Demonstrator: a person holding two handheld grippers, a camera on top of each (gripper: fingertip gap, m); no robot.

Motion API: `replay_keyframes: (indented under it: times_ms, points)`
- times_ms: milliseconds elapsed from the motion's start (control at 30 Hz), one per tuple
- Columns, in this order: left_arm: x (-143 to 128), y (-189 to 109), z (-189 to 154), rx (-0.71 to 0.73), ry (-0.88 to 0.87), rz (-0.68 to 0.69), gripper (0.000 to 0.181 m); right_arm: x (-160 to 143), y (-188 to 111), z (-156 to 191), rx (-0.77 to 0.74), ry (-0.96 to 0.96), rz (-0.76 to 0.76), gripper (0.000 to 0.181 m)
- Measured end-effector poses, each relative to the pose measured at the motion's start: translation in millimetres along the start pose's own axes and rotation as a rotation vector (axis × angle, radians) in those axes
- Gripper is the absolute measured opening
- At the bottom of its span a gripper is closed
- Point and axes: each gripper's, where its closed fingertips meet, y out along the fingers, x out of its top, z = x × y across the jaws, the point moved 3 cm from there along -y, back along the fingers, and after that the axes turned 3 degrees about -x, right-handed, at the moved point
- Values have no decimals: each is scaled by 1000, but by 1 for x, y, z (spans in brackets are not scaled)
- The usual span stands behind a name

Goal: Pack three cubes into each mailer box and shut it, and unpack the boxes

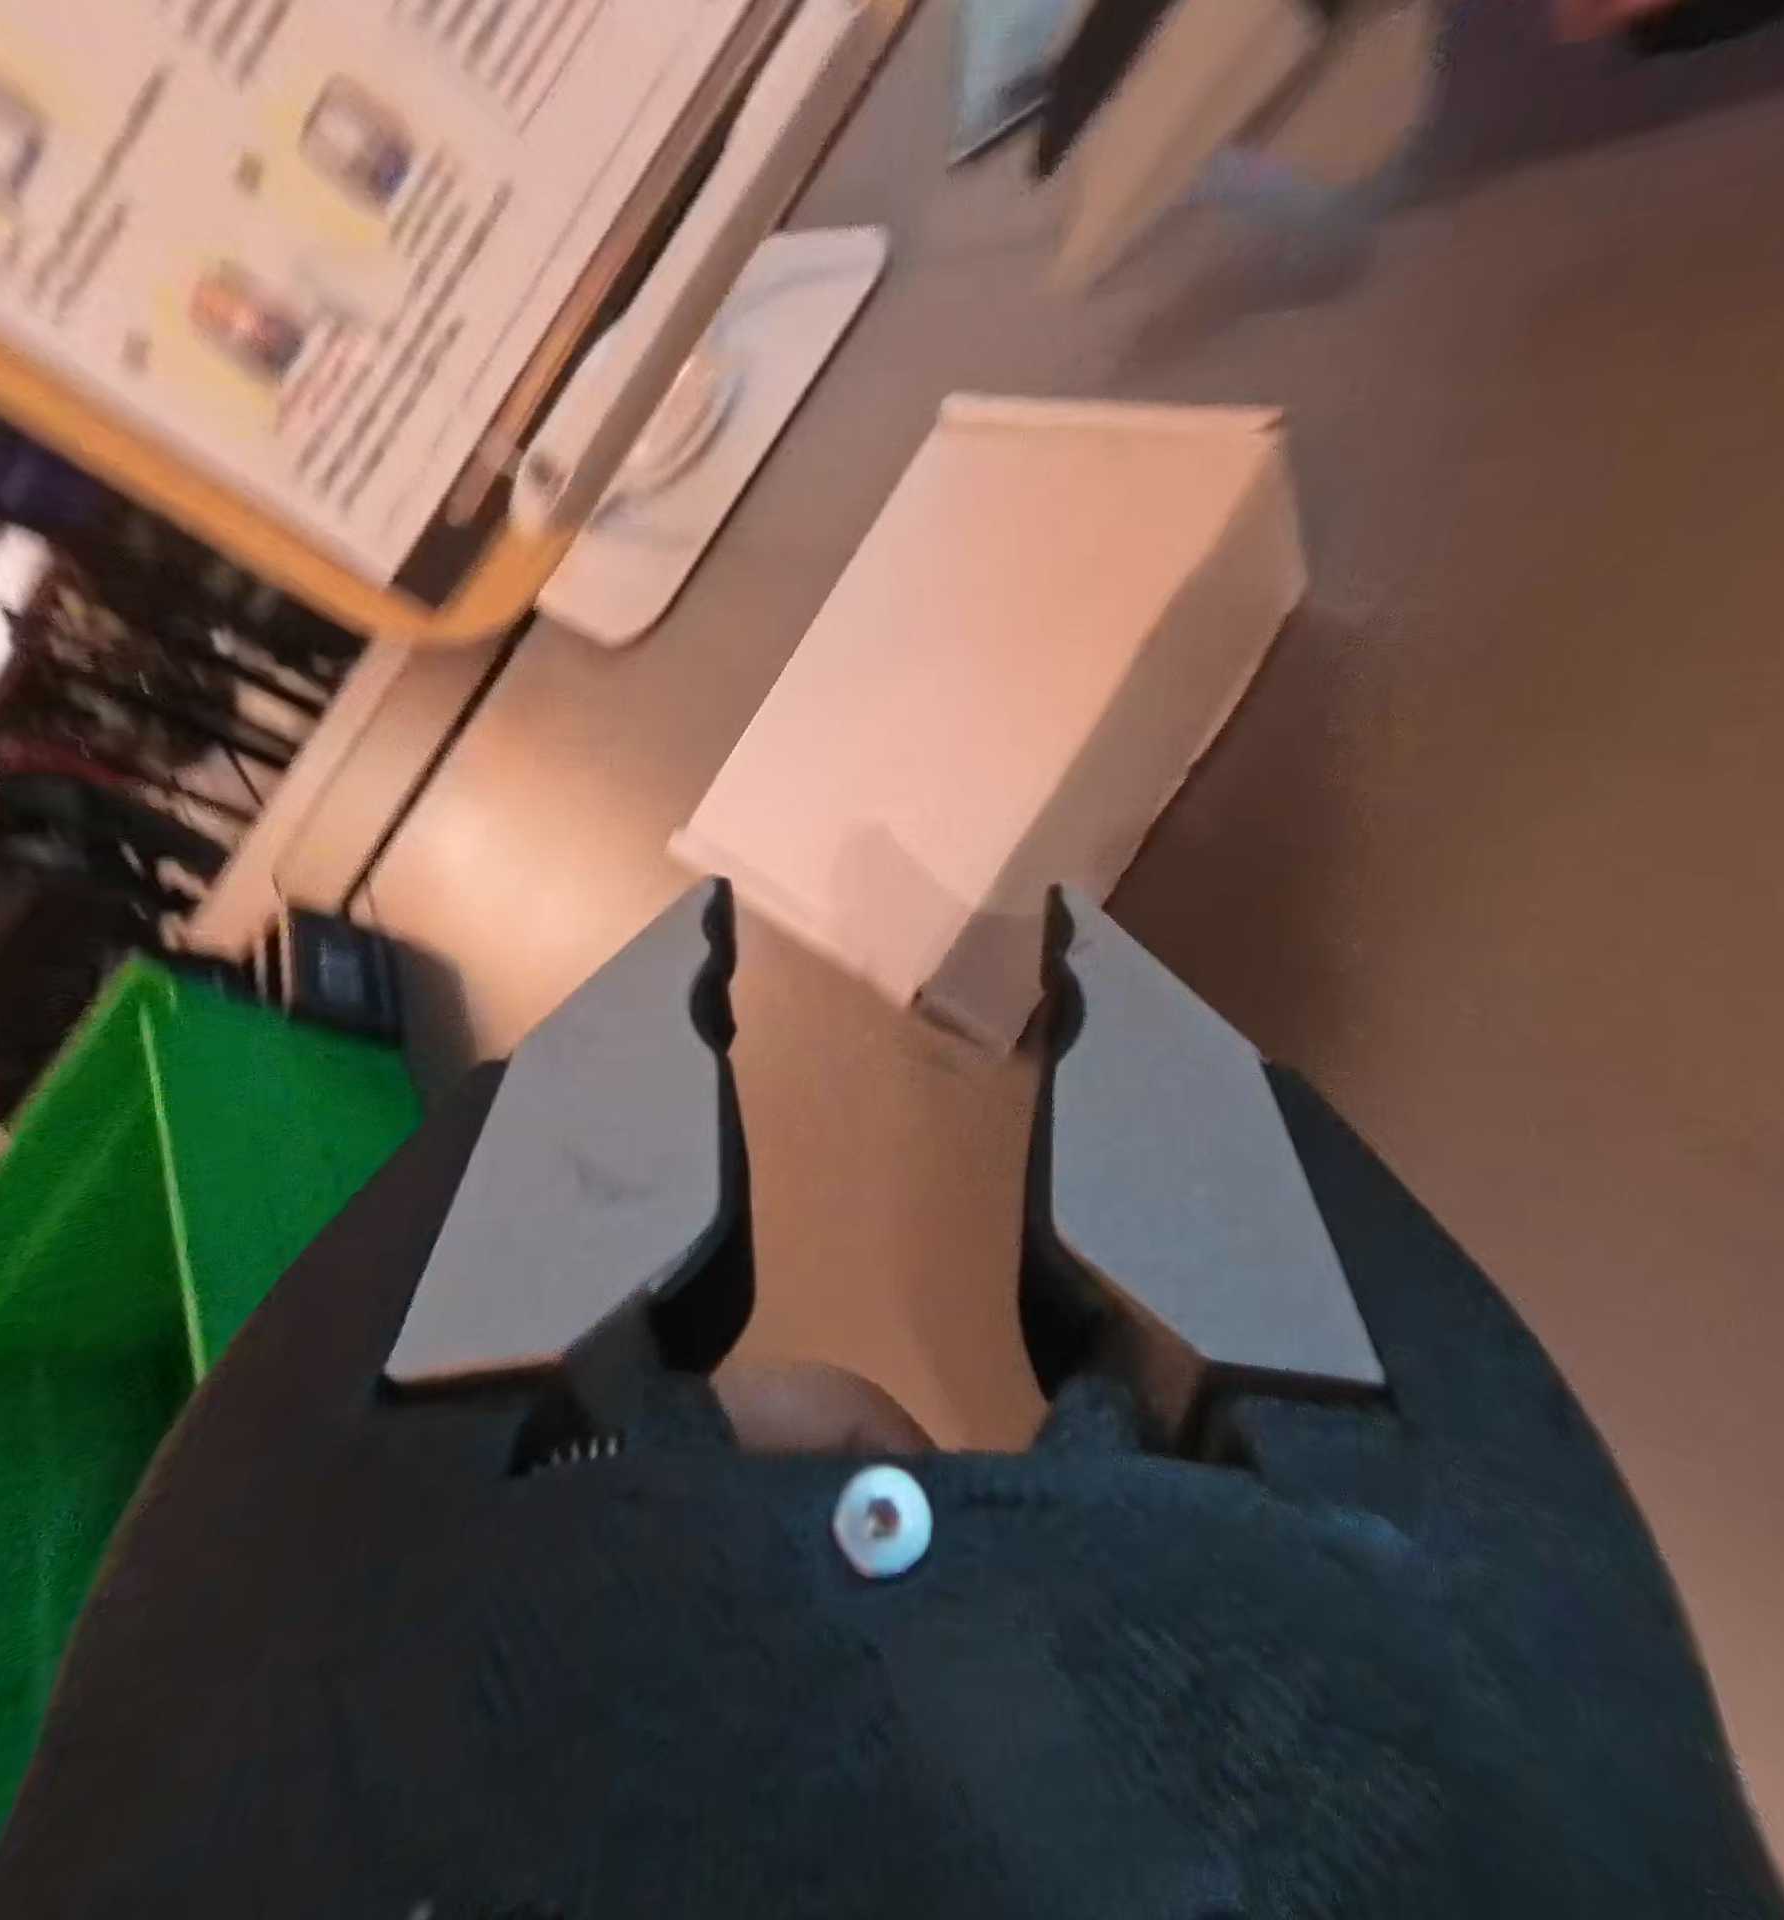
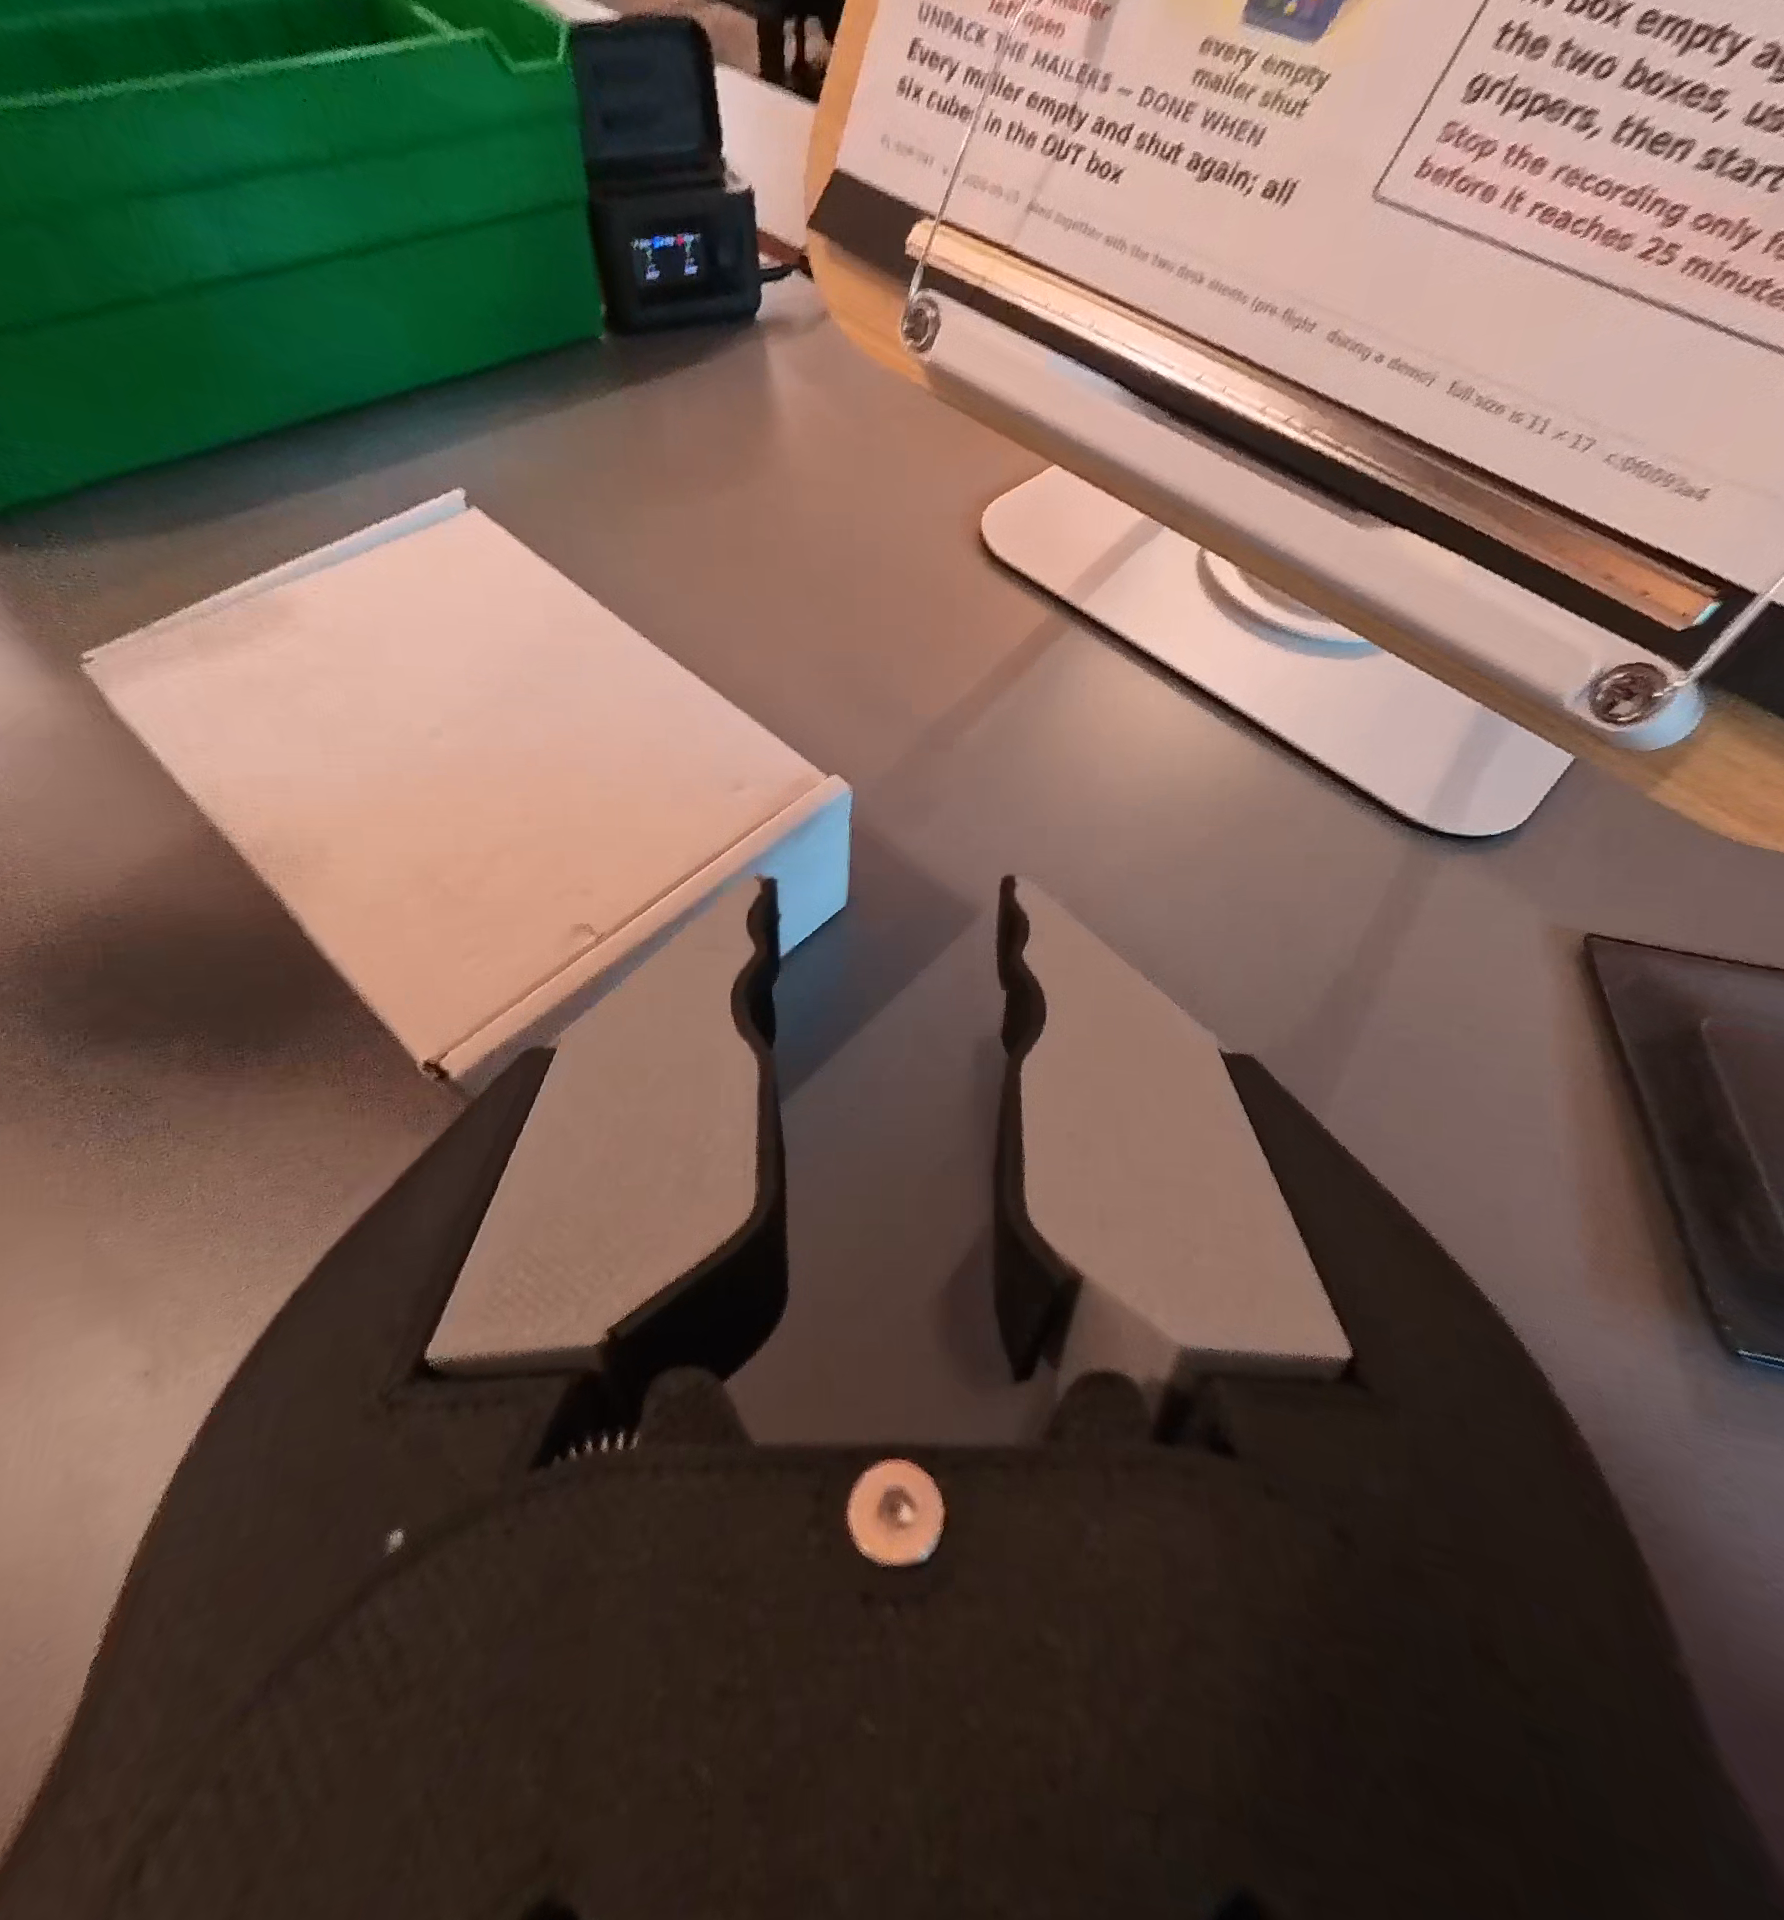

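Your left hand-held gripper [image 1: 888, 935] hangs tilted over the worktop [image 1: 1542, 831] with its jaws moderately apart and nothing between them; its tips sit just short of the near end of a white mailer box [image 1: 992, 686], without clear contact. Your right hand-held gripper [image 2: 883, 925] is likewise parted and empty, hovering just beside the near right corner of the same kind of white mailer box [image 2: 452, 769], apart from it as far as you can see.

That box lies flat on the grey worktop with its lid down, so it reads as shut. No cubes show anywhere in either view, and you cannot tell whether the box is full or empty. A green bin [image 2: 244, 229] stands behind it, with a small black device with a lit screen [image 2: 675, 208] next to it; the bin's compartments look bare from this angle, though most of their floors are hidden. A stand holding a printed sheet [image 2: 1387, 208] is on the right, and a dark flat tray [image 2: 1740, 1174] lies at the right edge.

Judging by this, one box is closed and neither gripper is working it yet; opening it looks like the likely next step.
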Motion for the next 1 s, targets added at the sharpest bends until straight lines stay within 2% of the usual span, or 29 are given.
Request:
replay_keyframes:
  times_ms: [100, 200, 300, 367, 400, 467, 500, 533, 567, 633, 700, 900, 1000]
  points:
    - [-42, -17, 31, 58, -192, 64, 54, -8, 0, 14, 117, -28, 70, 26]
    - [-79, -21, 40, 49, -312, 139, 54, -27, 4, 28, 194, -100, 194, 28]
    - [-89, -3, 22, -58, -313, 167, 53, -43, 8, 41, 247, -165, 283, 28]
    - [-91, 14, 12, -80, -237, 215, 56, -48, 11, 48, 267, -192, 303, 20]
    - [-88, 22, 8, -90, -193, 219, 55, -49, 11, 51, 277, -204, 301, 19]
    - [-72, 34, 0, -110, -117, 179, 26, -49, 9, 60, 327, -221, 290, 8]
    - [-67, 38, -5, -133, -81, 190, 5, -49, 7, 64, 352, -233, 286, 3]
    - [-63, 41, -8, -139, -52, 199, 5, -49, 5, 65, 359, -250, 283, 0]
    - [-59, 44, -11, -158, -17, 209, 20, -49, 2, 64, 356, -269, 279, 0]
    - [-54, 44, -10, -161, 36, 215, 13, -49, -3, 60, 357, -290, 272, 0]
    - [-44, 40, -7, -187, 20, 186, 14, -45, -9, 57, 374, -273, 254, 0]
    - [7, 3, -3, -364, -143, -86, 6, -26, -29, 33, 368, -196, 137, 0]
    - [26, -6, 6, -400, -211, -192, 4, -12, -38, 26, 387, -133, 47, 0]
